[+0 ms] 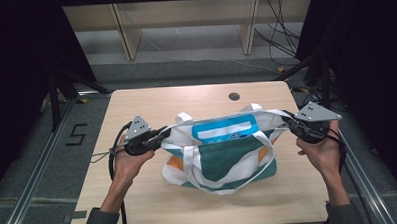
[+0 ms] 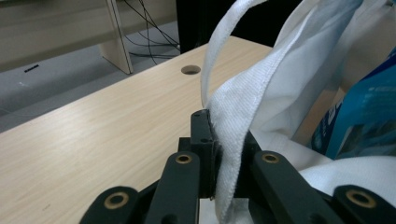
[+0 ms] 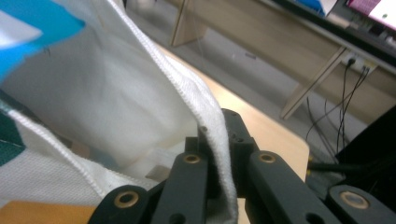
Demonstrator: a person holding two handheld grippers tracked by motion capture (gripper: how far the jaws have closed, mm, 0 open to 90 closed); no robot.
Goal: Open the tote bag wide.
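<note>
A white tote bag (image 1: pixel 223 163) with green and orange patches sits in the middle of the wooden table (image 1: pixel 136 101), its mouth stretched wide. A blue and white packet (image 1: pixel 226 129) stands inside it. My left gripper (image 1: pixel 163 133) is shut on the bag's left rim; the white rim fabric (image 2: pixel 229 140) is pinched between its black jaws. My right gripper (image 1: pixel 289 120) is shut on the bag's right rim (image 3: pixel 212 121). The white handles (image 1: pixel 229 183) droop over the bag's front.
A round cable hole (image 1: pixel 234 96) lies near the table's far edge. Wooden shelf legs (image 1: pixel 126 37) and cables (image 1: pixel 279 34) stand on the floor beyond. A metal rail (image 1: pixel 33 168) runs along the left of the table.
</note>
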